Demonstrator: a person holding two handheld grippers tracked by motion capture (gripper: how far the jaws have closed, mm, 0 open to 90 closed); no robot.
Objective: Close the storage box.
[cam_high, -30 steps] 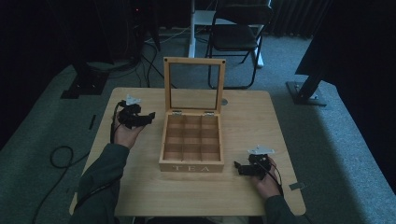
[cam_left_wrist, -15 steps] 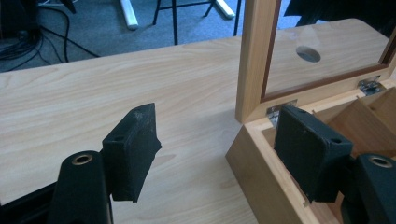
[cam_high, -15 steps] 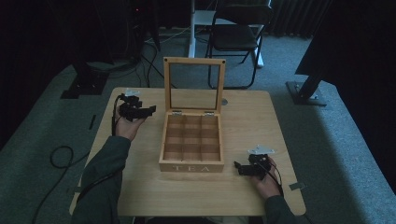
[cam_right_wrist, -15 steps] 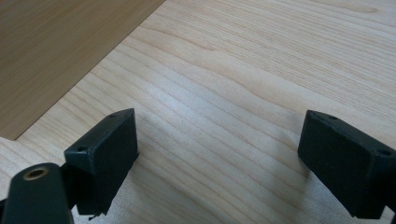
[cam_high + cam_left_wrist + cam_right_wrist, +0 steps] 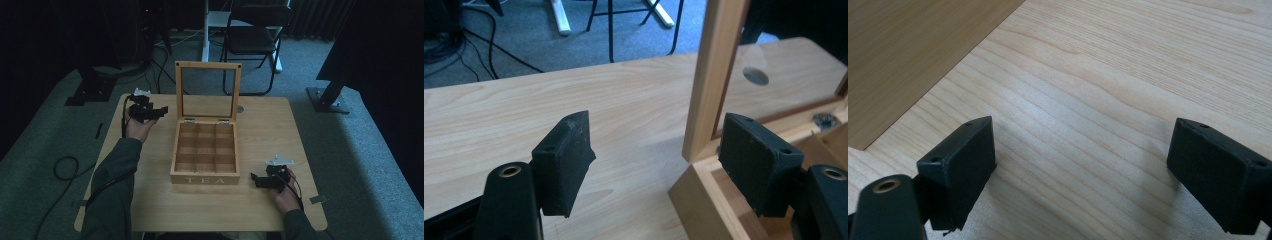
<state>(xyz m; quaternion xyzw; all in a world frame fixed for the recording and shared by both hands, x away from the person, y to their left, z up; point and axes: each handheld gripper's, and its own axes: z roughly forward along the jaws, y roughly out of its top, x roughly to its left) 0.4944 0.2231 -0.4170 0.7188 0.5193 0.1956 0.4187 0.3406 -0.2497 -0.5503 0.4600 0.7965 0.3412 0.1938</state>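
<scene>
A wooden tea box [image 5: 205, 152] stands in the middle of the table with its glass-paned lid [image 5: 207, 92] upright and its compartments empty. My left gripper [image 5: 159, 113] is open, held above the table left of the lid's frame. In the left gripper view the lid's wooden frame [image 5: 714, 75] rises just ahead between the open jaws of the left gripper [image 5: 659, 160], nearer the right one, with the box corner [image 5: 696, 192] below. My right gripper [image 5: 256, 180] rests open near the box's front right corner. In the right gripper view the right gripper [image 5: 1088, 165] holds nothing, and the box's side wall [image 5: 908, 55] shows at upper left.
The light wooden table [image 5: 270, 127] has a round hole [image 5: 240, 108] behind the lid. A black chair [image 5: 255, 35] and a white post [image 5: 205, 27] stand beyond the far edge, and cables [image 5: 62, 167] lie on the grey carpet at left.
My left gripper has moved up the table and toward the box lid's left frame. The right gripper has stayed where it was.
</scene>
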